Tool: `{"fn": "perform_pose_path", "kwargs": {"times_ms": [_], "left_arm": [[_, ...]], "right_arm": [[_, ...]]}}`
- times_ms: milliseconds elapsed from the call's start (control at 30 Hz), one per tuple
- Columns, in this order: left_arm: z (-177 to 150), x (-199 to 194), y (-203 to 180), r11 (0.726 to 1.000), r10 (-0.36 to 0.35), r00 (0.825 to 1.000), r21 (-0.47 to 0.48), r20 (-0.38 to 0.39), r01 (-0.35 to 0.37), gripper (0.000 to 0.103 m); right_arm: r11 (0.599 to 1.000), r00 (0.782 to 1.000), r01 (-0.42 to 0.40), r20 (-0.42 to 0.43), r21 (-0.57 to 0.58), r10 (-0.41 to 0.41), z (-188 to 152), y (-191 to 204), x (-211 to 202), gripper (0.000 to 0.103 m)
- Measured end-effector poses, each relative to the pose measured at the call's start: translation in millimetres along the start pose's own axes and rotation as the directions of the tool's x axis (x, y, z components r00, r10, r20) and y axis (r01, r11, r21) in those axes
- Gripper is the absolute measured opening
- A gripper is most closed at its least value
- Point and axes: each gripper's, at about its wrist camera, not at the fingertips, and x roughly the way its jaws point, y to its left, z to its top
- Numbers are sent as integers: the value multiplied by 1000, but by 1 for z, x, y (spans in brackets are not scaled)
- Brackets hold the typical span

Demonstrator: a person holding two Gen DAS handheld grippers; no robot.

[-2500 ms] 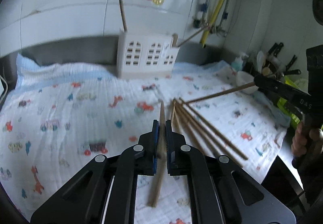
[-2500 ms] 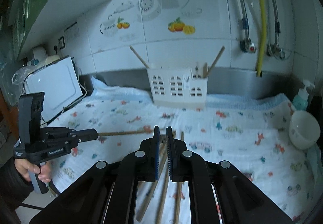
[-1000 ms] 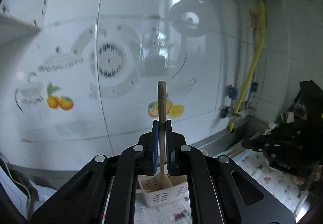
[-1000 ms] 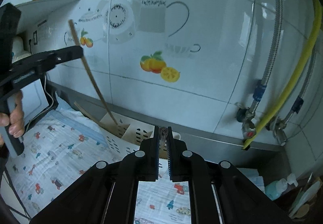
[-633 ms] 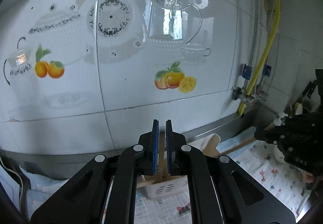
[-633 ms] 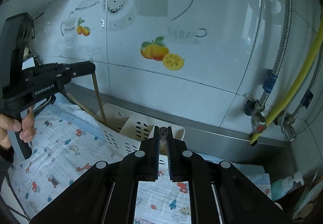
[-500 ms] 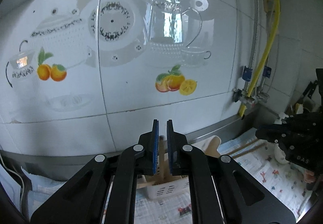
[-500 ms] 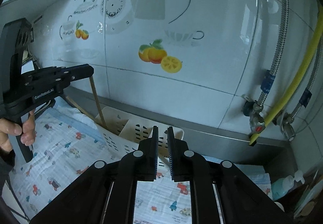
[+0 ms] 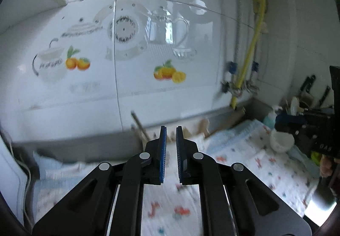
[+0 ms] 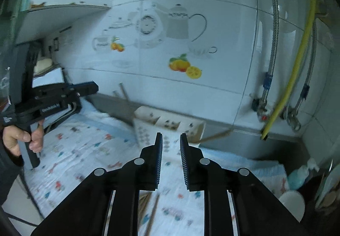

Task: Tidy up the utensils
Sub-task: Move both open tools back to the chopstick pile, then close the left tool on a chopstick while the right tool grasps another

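Both the left gripper [image 9: 170,148] and right gripper [image 10: 171,159] are released and empty; chopsticks [image 10: 148,204] probably await pickup for the holder [image 10: 167,127].

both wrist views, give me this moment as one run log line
left hand-held gripper: open, empty | right hand-held gripper: open, empty | white holder: chopsticks inside | loose chopsticks: on patterned cloth
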Motion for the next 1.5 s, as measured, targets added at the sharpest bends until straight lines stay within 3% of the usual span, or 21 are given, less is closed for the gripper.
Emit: {"fn": "perform_pose_path", "kwargs": {"times_ms": [233, 400, 667, 700, 733, 767, 1033, 1500], "left_arm": [[-63, -34, -10, 1000, -28, 999, -16, -46, 27, 9], [-118, -42, -18, 997, -72, 990, -37, -123, 68, 9], [-199, -32, -23, 993, -112, 948, -79, -299, 93, 9], [-206, -31, -23, 992, -113, 944, -84, -309, 91, 12], [-213, -30, -22, 992, -112, 940, -91, -321, 87, 25], [-219, -30, -22, 992, -109, 938, -93, -329, 82, 29], [-242, -17, -28, 992, -116, 914, -89, -388, 88, 28], [-248, -10, -28, 995, -88, 908, -76, -411, 62, 28]], "right_arm": [[1000, 1000, 5, 27, 26, -5, -58, 23, -41, 22], [997, 999, 40, 2, 59, -40, -110, 36, -50, 22], [989, 993, 41, -112, 139, -25, -182, 45, -35, 22], [989, 992, 48, -122, 142, -31, -188, 45, -33, 22], [988, 990, 54, -136, 146, -34, -194, 46, -30, 22], [987, 989, 58, -146, 152, -35, -199, 46, -28, 22], [980, 977, 73, -210, 186, -33, -228, 43, -13, 22], [980, 965, 68, -263, 189, -17, -244, 44, 8, 20]]}}
